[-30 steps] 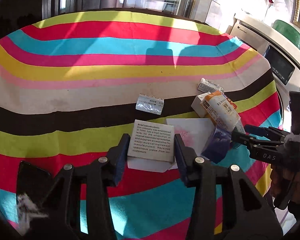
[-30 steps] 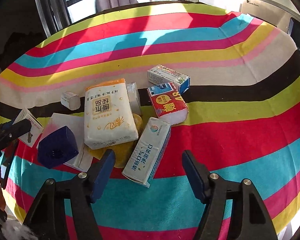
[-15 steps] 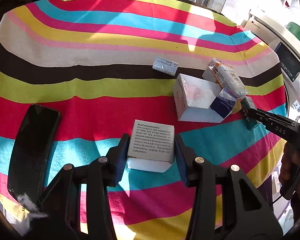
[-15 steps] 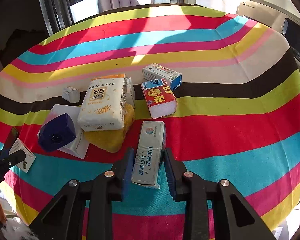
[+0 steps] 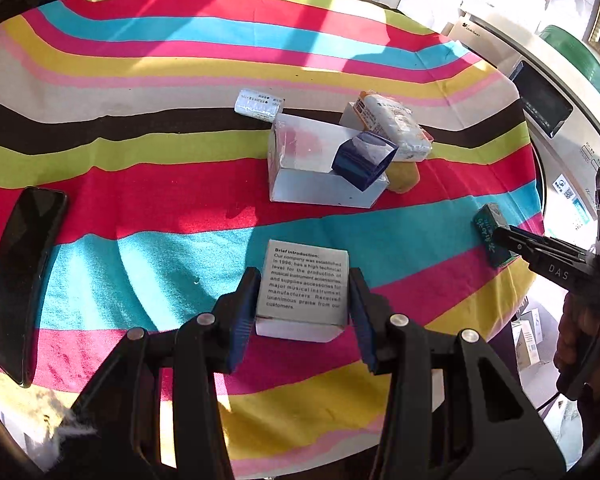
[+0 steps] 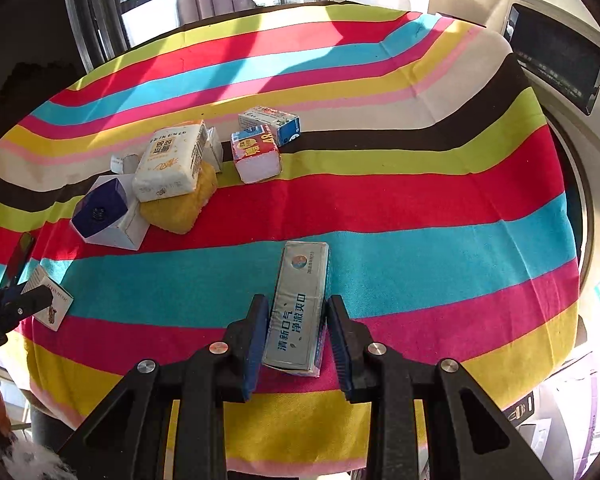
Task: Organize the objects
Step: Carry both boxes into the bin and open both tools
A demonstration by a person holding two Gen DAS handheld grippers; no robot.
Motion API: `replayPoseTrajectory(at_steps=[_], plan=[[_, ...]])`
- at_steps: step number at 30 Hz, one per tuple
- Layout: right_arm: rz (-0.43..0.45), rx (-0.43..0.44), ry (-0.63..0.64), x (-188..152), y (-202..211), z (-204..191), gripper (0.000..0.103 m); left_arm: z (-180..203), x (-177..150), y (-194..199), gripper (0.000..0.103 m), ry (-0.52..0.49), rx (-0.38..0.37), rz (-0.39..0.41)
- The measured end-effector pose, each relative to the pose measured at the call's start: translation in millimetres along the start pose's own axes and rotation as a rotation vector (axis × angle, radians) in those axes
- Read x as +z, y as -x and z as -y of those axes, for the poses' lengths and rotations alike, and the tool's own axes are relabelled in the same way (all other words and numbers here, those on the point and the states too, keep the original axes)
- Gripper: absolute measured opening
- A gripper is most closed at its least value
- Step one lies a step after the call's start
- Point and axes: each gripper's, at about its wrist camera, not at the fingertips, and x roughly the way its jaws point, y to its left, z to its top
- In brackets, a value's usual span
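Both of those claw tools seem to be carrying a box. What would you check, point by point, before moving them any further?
1. Left gripper clamped on the white printed box: ok.
2. Right gripper clamped on the long teal box: ok.
3. Teal box square between the fingers: not ok, slightly tilted.
4. Phone away from both grippers: ok.
5. Pile around the tissue pack stable: cannot tell.
6. Drop-off spot: cannot tell.

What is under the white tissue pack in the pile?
The white tissue pack rests on a yellow sponge; a white box sits behind it. Anything beneath is covered.
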Motion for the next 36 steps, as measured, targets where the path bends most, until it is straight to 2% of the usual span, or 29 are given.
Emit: replayPoseTrajectory(at_steps=[4, 13, 20, 23, 26, 28, 30, 36], plan=[[-0.008, -0.044, -0.043, -19, 21, 31, 0.032, 42, -2, -7, 0.048, -0.068, -0.096, -0.016], [-0.031, -0.184, -0.186, -71, 64, 113, 0.032, 160, -15, -30, 0.048, -0.256, -0.357, -0.113], [-0.084, -0.276, -0.237, -102, 68, 150, 0.032, 246, -54, -49, 0.048, -0.455, -0.513, -0.235], [-0.122, -0.293, -0.272, -116, 61, 165, 0.032, 282, -79, -65, 0.048, -0.614, -0.480, -0.273], [-0.159, -0.305, -0.277, -128, 51, 173, 0.032, 305, -108, -89, 0.048, -0.799, -0.373, -0.318], [-0.176, -0.304, -0.284, -135, 48, 177, 0.032, 307, -123, -99, 0.049, -0.877, -0.307, -0.342], [-0.188, -0.299, -0.284, -140, 46, 179, 0.032, 306, -133, -96, 0.048, -0.972, -0.229, -0.312], [-0.205, -0.243, -0.253, -141, 37, 164, 0.032, 294, -142, -85, 0.047, -1.060, -0.127, -0.343]])
